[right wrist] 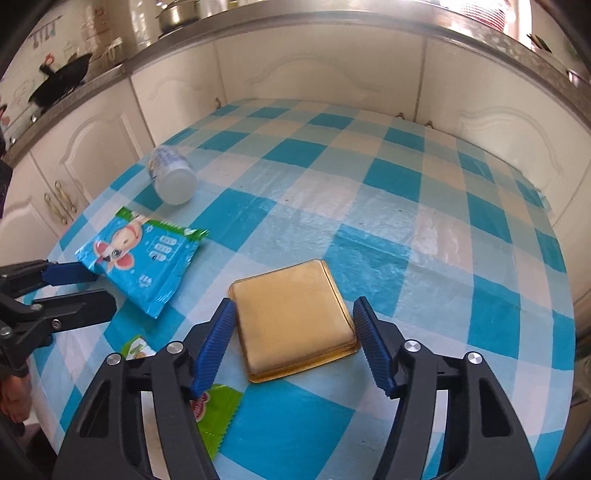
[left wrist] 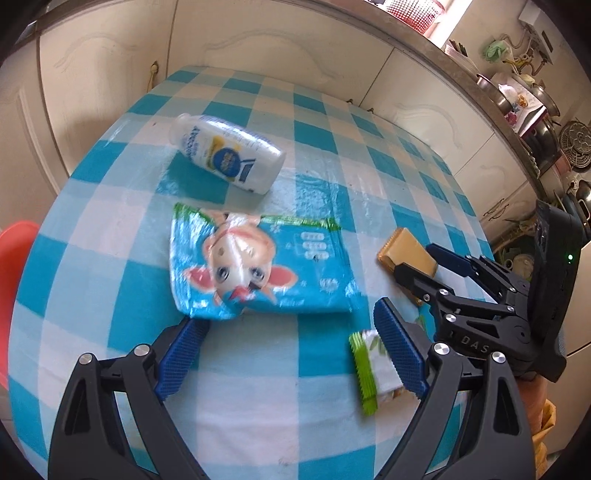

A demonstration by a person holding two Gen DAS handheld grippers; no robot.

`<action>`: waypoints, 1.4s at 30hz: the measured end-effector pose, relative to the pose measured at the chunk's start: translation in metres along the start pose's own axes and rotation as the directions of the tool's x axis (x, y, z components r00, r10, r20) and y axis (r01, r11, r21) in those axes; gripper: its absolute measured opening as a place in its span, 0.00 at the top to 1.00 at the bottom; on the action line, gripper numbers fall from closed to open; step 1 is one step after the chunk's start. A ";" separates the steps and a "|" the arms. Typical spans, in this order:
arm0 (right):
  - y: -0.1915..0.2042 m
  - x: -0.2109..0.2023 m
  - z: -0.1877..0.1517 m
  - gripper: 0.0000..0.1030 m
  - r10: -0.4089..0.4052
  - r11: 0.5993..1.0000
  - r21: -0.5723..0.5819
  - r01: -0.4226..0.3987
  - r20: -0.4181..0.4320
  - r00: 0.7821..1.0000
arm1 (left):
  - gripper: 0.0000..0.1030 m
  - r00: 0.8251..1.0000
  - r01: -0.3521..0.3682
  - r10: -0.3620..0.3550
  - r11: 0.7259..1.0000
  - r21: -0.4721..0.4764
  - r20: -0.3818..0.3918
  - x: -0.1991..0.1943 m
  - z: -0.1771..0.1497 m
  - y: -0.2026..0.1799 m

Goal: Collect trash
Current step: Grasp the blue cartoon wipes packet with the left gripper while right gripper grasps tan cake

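Lying between the right tongs (right wrist: 293, 326), the gold tray (right wrist: 295, 317), pads apart

Table (right wrist: 424, 221) with blue-white checked cloth fills centre of frame. Cream cabinet doors (right wrist: 332, 70) stand behind it, under grey countertop (right wrist: 258, 26) along top edge. Black wok (right wrist: 61, 79) at upper left. Red stool (left wrist: 16, 280) at left edge. Daylight bright.

Two wrist views, angled steeply down at close range

The blue-and-white checked tablecloth (left wrist: 258, 387), blue cartoon-printed plastic pouch (left wrist: 258, 266) (right wrist: 144, 262) and flat gold-rimmed packet (right wrist: 295, 321) are shared.
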State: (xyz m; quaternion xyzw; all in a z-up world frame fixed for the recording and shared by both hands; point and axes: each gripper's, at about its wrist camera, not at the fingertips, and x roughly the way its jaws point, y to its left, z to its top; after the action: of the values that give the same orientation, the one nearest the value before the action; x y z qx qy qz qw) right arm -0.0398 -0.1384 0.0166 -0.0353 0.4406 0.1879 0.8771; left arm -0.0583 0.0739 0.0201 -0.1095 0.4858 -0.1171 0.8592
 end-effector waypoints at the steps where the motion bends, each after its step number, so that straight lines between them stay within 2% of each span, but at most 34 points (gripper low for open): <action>1: -0.005 -0.001 0.000 0.36 -0.003 1.000 0.021 0.003 0.003 1.000 | 0.13 1.000 -0.002 0.002 1.000 -0.003 0.005 0.003 0.004 -0.001; 8: -0.028 -0.005 0.001 0.36 0.017 0.991 0.132 -0.020 0.028 0.999 | 0.12 0.999 -0.014 0.015 1.000 -0.020 0.045 0.022 0.030 -0.003; 12: -0.027 -0.005 0.001 0.36 0.015 0.991 0.132 -0.019 0.027 1.000 | 0.06 0.998 -0.041 0.042 0.999 -0.016 0.052 0.033 0.040 -0.011; 16: -0.030 -0.006 0.000 0.36 0.031 0.989 0.145 -0.036 0.033 0.999 | 0.04 0.992 -0.116 0.116 0.993 -0.013 0.053 0.043 0.046 -0.024; 21: -0.033 -0.009 -0.001 0.35 0.044 0.985 0.162 -0.050 0.040 0.998 | 0.04 0.968 -0.248 0.246 0.968 0.040 0.056 0.060 0.052 -0.039; 26: -0.036 -0.010 -0.002 0.31 0.067 0.981 0.180 -0.075 0.048 0.997 | 0.04 0.953 -0.298 0.294 0.953 0.051 0.069 0.065 0.055 -0.042; 29: -0.036 -0.010 -0.002 0.28 0.069 0.981 0.178 -0.077 0.048 0.996 | 0.07 0.950 -0.308 0.302 0.949 0.069 0.085 0.066 0.053 -0.044; 32: -0.035 -0.011 -0.003 0.28 0.067 0.981 0.177 -0.074 0.047 0.997 | 0.21 0.947 -0.314 0.304 0.945 0.093 0.106 0.062 0.050 -0.049; 37: -0.031 -0.010 -0.003 0.23 0.051 0.986 0.158 -0.057 0.036 0.998 | 0.29 0.951 -0.300 0.288 0.948 0.107 0.114 0.059 0.047 -0.050; 42: -0.025 -0.007 -0.003 0.22 0.025 0.993 0.118 -0.027 0.018 1.000 | 0.31 0.954 -0.292 0.278 0.949 0.120 0.115 0.054 0.043 -0.049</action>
State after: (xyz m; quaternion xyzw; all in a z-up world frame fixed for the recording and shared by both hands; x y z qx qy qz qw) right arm -0.0370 -0.1642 0.0182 0.0238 0.4439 0.1733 0.8788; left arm 0.0010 0.0139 0.0129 0.0149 0.4453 -0.0190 0.8950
